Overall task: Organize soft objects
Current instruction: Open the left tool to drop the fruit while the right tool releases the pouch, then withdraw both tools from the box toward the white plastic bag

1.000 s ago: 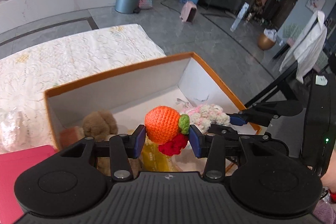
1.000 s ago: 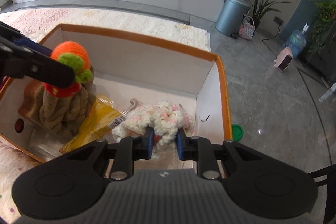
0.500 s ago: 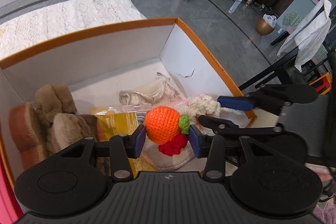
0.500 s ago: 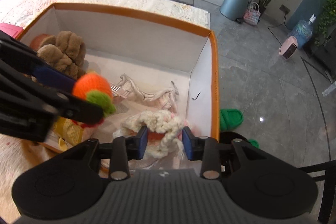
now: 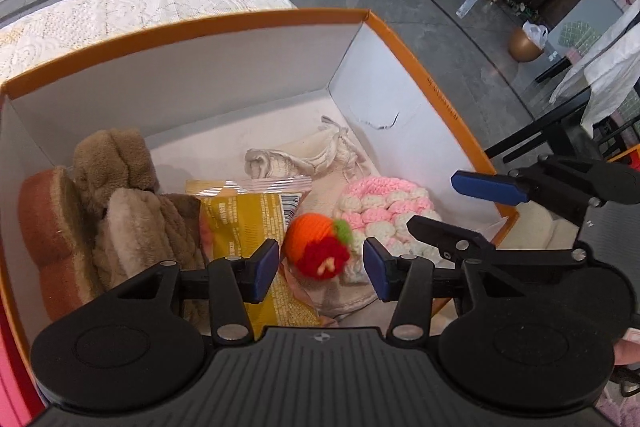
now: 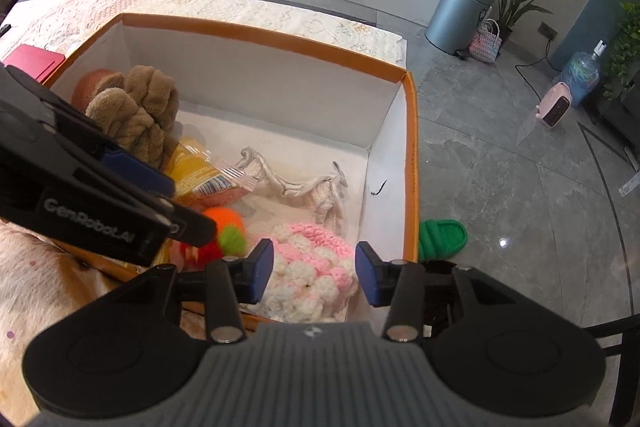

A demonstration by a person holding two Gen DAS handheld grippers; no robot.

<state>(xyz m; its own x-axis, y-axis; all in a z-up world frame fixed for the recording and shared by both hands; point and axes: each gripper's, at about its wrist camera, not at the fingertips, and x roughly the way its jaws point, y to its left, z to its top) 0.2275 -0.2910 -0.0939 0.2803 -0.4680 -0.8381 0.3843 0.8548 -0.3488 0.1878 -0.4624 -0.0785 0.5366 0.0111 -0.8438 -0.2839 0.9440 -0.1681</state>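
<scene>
Two knitted toys lie in the lower middle of both wrist views, on the floor of the orange-rimmed box (image 5: 404, 39): an orange crochet toy (image 5: 318, 245) with a green tuft and red part, and touching its right side a pink-and-white crochet piece (image 6: 310, 269). Jaws of the left gripper (image 5: 320, 269) are opening with clear gaps to the orange toy between them, and those of the right gripper (image 6: 314, 273) are opening around the pink-and-white piece without pressing it. Left of these lie a yellow snack packet (image 5: 244, 223) and a brown plush toy (image 5: 120, 187), with a cream cloth (image 5: 304, 159) toward the far wall.
</scene>
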